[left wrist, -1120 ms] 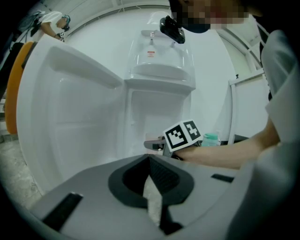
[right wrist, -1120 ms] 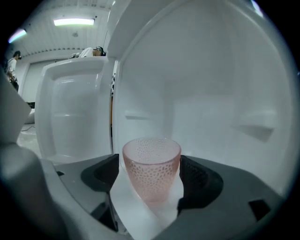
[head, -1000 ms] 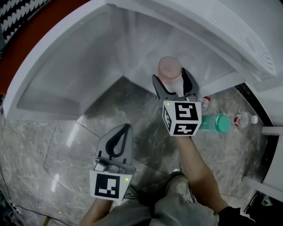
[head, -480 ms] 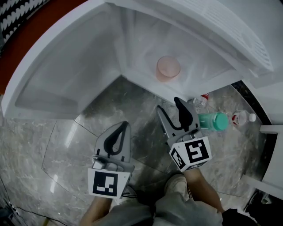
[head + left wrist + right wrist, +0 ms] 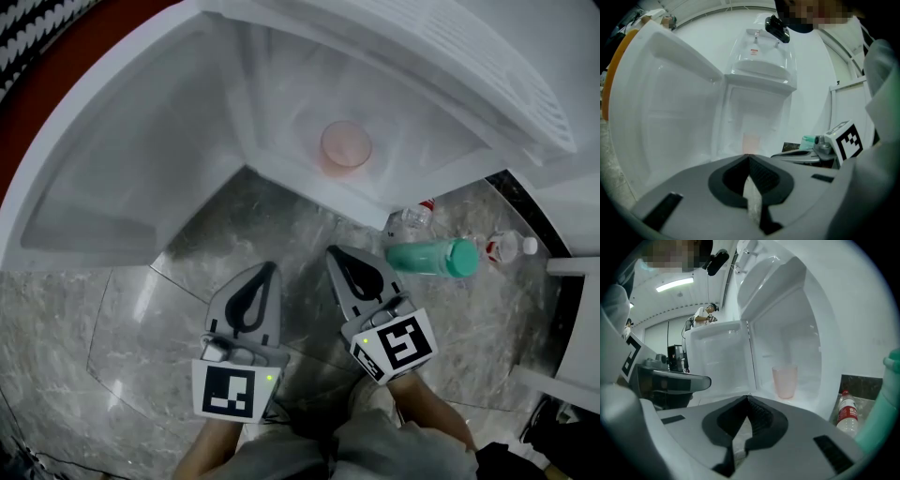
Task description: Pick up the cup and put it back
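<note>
1. Head view: pink cup (image 5: 346,145) stands upright inside the open fridge (image 5: 412,131). Left tongs (image 5: 266,270) and right tongs (image 5: 336,253) are level, side by side over the floor (image 5: 141,309).
2. Left gripper view: jaws together, nothing between them.
3. Right gripper view: jaws together, empty. The bottle (image 5: 846,413) has a red label, print unreadable.

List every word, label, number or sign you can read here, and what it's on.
Clear bottle's red label: print too blurred to read.
Sticker high on the fridge: too small to read.
Left marker cube and right marker cube: black-and-white square patterns, no words.
Nothing else carries readable text.
</note>
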`<move>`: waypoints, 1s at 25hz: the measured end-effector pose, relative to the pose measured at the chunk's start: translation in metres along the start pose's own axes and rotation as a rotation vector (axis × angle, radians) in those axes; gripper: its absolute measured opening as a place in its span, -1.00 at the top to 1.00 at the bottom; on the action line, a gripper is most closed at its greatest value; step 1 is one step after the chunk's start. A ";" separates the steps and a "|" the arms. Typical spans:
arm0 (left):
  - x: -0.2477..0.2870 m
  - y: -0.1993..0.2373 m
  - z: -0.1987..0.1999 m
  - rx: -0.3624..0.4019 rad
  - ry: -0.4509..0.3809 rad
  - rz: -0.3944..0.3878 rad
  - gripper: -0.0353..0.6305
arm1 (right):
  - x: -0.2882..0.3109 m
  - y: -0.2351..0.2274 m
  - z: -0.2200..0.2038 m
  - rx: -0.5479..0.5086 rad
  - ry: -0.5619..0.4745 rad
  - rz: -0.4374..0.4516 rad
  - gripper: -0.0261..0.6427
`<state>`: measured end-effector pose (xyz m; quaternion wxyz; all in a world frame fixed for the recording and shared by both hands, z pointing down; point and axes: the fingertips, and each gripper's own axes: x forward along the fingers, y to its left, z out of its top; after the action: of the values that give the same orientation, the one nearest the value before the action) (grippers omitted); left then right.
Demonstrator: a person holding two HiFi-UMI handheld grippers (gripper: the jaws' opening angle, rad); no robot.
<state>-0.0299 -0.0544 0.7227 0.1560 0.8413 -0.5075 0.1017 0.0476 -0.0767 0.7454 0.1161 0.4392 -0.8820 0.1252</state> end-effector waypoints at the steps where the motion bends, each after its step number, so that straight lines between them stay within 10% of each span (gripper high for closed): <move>1: 0.001 -0.001 -0.001 -0.003 0.000 -0.003 0.86 | 0.001 -0.001 -0.001 -0.002 0.003 -0.001 0.89; 18: -0.010 0.015 0.012 -0.029 0.003 0.039 0.86 | 0.002 0.029 0.012 -0.015 0.051 0.096 0.89; 25: -0.049 -0.006 0.094 0.145 0.000 0.068 0.86 | -0.040 0.069 0.099 0.032 -0.020 0.232 0.89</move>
<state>-0.0464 -0.0456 0.6177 0.0913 0.8326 -0.5271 0.1435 0.0068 -0.0387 0.6315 0.0849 0.3372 -0.9259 0.1477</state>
